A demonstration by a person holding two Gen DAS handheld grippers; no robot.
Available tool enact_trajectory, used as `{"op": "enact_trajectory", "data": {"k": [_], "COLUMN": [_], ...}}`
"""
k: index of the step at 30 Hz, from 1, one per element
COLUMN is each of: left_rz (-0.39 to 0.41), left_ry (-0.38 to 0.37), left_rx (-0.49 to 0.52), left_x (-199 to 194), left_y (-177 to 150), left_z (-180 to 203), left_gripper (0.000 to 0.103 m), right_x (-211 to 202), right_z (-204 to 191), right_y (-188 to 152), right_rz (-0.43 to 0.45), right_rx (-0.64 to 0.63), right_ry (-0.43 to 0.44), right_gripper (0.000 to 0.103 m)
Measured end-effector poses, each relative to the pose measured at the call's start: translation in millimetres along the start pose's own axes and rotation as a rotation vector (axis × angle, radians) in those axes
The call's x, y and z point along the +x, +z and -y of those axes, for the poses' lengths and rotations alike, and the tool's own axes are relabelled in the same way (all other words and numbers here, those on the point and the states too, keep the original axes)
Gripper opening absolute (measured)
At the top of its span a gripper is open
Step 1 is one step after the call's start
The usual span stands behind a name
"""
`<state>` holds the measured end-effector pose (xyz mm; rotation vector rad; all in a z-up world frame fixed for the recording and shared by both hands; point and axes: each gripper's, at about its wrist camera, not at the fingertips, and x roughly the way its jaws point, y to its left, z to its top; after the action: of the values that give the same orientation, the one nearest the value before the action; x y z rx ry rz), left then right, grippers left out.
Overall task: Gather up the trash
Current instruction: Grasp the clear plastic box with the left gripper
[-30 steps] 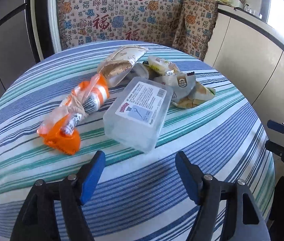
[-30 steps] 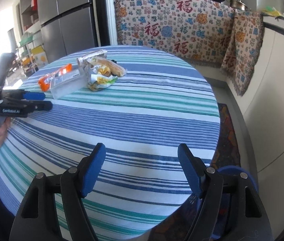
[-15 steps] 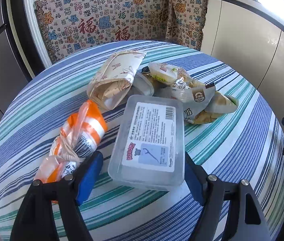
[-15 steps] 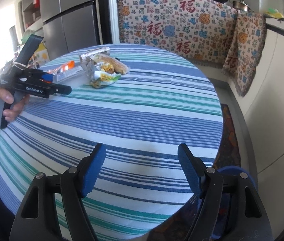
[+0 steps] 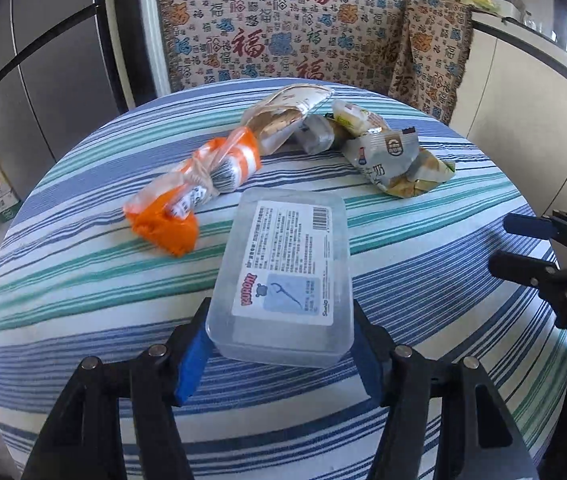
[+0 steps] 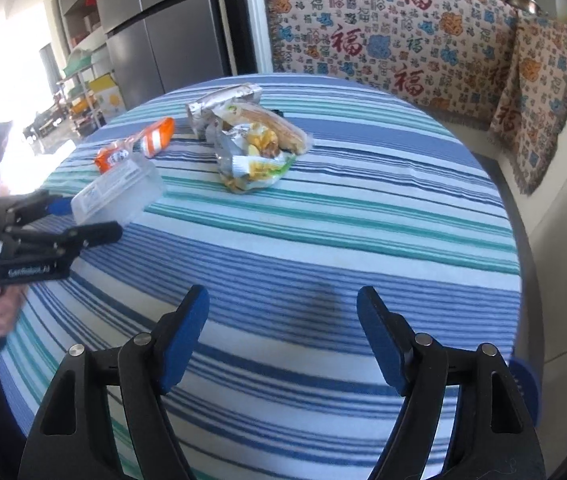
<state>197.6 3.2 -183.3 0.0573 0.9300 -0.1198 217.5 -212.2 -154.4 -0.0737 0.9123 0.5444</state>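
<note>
- Left tool (image 5: 281, 340) has just been closing around the clear rectangular plastic box (image 5: 283, 280), pads gripping its near end for lifting.
- Right tool (image 6: 283, 328), open and empty, waits beside that box over the striped desk (image 6: 363, 220).

My left wrist camera looks steeply down along its fingers, close over the clear plastic box (image 5: 283, 280) on the striped table (image 5: 83, 272). My right wrist camera faces the same table (image 6: 343, 216) from farther back, nearer its edge. Both views share the box (image 6: 117, 192), the wrapper pile (image 5: 383, 152) (image 6: 251, 144) and the patterned cloth (image 5: 283, 32) (image 6: 383, 40).
</note>
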Motion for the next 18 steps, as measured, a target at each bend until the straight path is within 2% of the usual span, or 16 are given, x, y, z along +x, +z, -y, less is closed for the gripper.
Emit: {"op": "enact_trajectory", "data": {"k": [4,10,11,12,13,18], "left_rz": [-0.006,-0.006,-0.006,-0.006,-0.006,-0.006], "left_ry": [0.015,0.014,0.013,0.012,0.011,0.011], "left_rx": [-0.004,-0.003,-0.003,-0.004,-0.005,-0.004], "left_x": [0.2,0.4,0.1,-0.1,-0.4,-0.6], "left_y": [-0.1,0.2,0.1,0.2,0.2,1.1], "left_z": [0.6,1.4,1.0,0.7,0.3,-0.6], "left_gripper": [0.070,0.072,0.072,0.072,0.072,0.073], "right_x": [30.9,62.0,65.6,68.0,71.1,42.9], "right_z": [-7.5,-13.2,-14.6,-15.0,-15.2,-10.4], "right_y": [29.9,70.9,75.3,77.2,78.0,53.3], "right_rz": [-0.054,-0.057,-0.055,-0.064,-0.088,-0.085], "right_rx": [-0.016,-0.027,-0.031,-0.033,-0.029,0.004], "right_ry": [0.043,0.016,0.016,0.015,0.010,-0.021], "right_gripper": [0.081,0.084,0.077,0.064,0.037,0.033]}}
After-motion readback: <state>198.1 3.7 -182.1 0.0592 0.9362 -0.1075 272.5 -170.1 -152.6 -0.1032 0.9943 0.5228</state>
